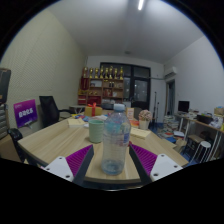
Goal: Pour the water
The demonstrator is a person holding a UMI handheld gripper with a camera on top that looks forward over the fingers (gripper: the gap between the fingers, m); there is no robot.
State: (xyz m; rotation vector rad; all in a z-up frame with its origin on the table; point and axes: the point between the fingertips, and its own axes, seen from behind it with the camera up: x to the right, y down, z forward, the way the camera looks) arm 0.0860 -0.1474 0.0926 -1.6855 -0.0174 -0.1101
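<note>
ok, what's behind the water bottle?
The bottle stands on the table between the gripper fingers, with gaps at both sides. Just behind it stands a green cup, partly covered. Farther back lies clutter. Whatever sits directly behind the bottle is hidden.

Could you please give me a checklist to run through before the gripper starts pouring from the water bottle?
1. Bottle placement: the clear water bottle stands between the fingers of the gripper. Ok.
2. Grip: whether both purple pads press on the bottle. Cannot tell.
3. Bottle attitude: upright on the wooden table. Ok.
4. Cap: a pale cap appears to sit on the bottle's neck, so it may need removing first. Not ok.
5. Receiving vessel: a pale green cup stands just beyond the bottle, upright. Ok.
6. Cup's contents and fill level: interior hidden from this angle. Cannot tell.
</note>
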